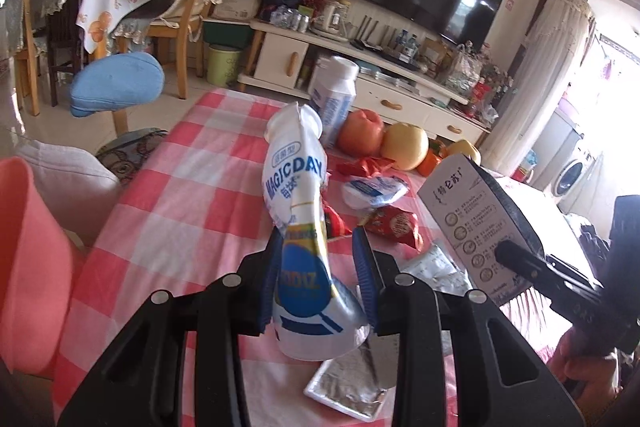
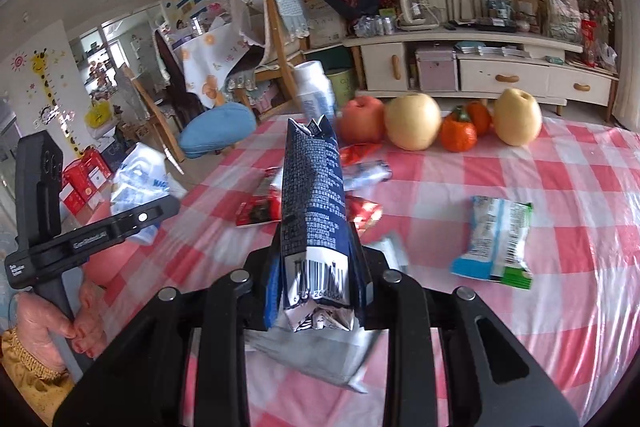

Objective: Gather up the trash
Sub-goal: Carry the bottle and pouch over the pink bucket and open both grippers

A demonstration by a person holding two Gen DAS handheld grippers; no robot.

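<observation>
Trash is in both grips: the left gripper (image 1: 320,247) pinches a crumpled white pouch (image 1: 298,187), the right gripper (image 2: 316,251) clamps a dark blue carton (image 2: 312,187), both lifted clear of the checked tablecloth (image 2: 520,179). Carry them level and apart, so neither slips. More wrappers (image 2: 494,239) lie below; fruit (image 2: 412,121) lines the far edge.

The white pouch (image 1: 298,187) reads "MAGICDAY" (blue capitals).
</observation>
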